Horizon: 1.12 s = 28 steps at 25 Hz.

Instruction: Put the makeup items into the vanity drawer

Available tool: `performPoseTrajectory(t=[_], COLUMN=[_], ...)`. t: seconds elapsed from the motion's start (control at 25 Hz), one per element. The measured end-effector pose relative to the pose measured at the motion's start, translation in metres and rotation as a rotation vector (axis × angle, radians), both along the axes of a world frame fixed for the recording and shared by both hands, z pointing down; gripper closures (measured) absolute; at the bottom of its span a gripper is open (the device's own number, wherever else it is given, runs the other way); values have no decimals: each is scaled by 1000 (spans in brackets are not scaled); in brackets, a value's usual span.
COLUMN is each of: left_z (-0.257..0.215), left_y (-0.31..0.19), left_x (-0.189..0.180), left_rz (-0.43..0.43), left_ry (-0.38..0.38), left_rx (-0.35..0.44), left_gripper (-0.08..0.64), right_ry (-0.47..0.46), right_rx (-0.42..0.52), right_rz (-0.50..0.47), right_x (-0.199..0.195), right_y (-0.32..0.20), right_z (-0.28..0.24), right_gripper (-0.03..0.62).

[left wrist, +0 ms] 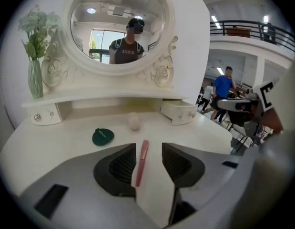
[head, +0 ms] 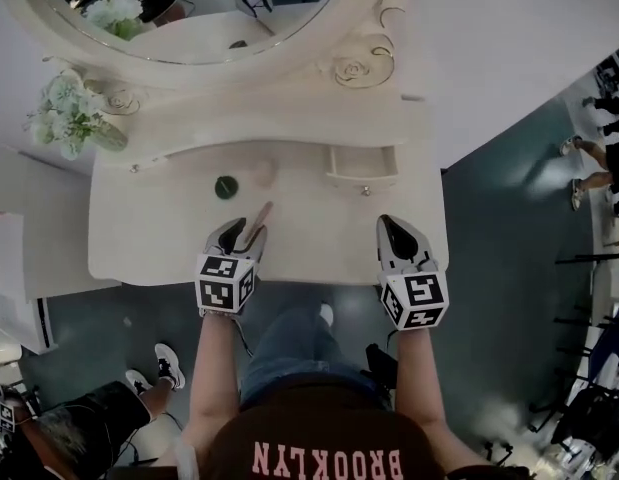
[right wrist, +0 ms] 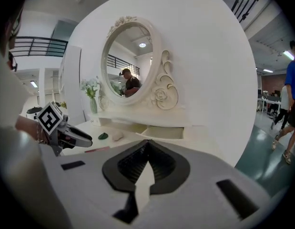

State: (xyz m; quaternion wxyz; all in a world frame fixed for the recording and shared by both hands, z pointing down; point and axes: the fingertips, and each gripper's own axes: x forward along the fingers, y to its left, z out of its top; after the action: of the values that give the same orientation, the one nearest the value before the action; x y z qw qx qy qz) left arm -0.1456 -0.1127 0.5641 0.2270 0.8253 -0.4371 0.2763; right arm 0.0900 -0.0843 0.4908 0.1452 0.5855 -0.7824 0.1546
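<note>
Two grippers sit over the front edge of the worktop (head: 149, 238), and I am watching them from far off. Behind the worktop's back edge stands the oval mirror (head: 189, 18), which takes up most of the top of the head view. Near the back right corner the drawer (head: 362, 180) is pulled open, and I can make out nothing inside it. At the back left corner, a vase of white flowers (head: 69, 113) stands on the raised shelf.

My left gripper (head: 245, 233) is at the front edge, a little left of the middle. Its jaws are apart and a pink pencil (left wrist: 140, 162) lies lengthwise between them. There is a gap on each side of the pencil, so the pads are not pressing on it. It seems to rest flat on the worktop, though the angle makes that hard to confirm.

My right gripper (head: 387, 222) hovers at the front edge towards the right corner, in line with the drawer. Its jaws are closed together with nothing in them.

Behind the pencil, towards the middle of the worktop, lies a green disc (head: 226, 187). A pale puff (head: 262, 172) is just beside the disc, on the drawer side and slightly further back.
</note>
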Motion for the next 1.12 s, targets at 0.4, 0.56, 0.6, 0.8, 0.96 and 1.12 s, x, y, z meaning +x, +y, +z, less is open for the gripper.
performPoseTrajectory(t=[0.4,0.56,0.6,0.8,0.96,1.12], left_z=[52,55,54,50,33,2], left_y=[-7,-6,-6,-5,-9,-19], left_x=[-1,-1,0,1,5,8], left_rz=[59,46,40,12,6,-12], left_ry=[-188,-160,-149,-129,-106,-87], left_rx=[-44,-41,-50,-89,-58,9], left_gripper=[452,477,477,520,520,520], right_ry=[-58,-48,-47,-45,-39,-39], right_rx=[-87,-83,-83,-77,-49,-7], right_rz=[-1,1,1,-6,-5,7], right_x=[-4,-2,-2,-2,4,12], right_y=[-6,-12,-12,-10,-10,-12], right_z=[35,35,35,30,17,-4], right_gripper=[594,594,594,594,594,594])
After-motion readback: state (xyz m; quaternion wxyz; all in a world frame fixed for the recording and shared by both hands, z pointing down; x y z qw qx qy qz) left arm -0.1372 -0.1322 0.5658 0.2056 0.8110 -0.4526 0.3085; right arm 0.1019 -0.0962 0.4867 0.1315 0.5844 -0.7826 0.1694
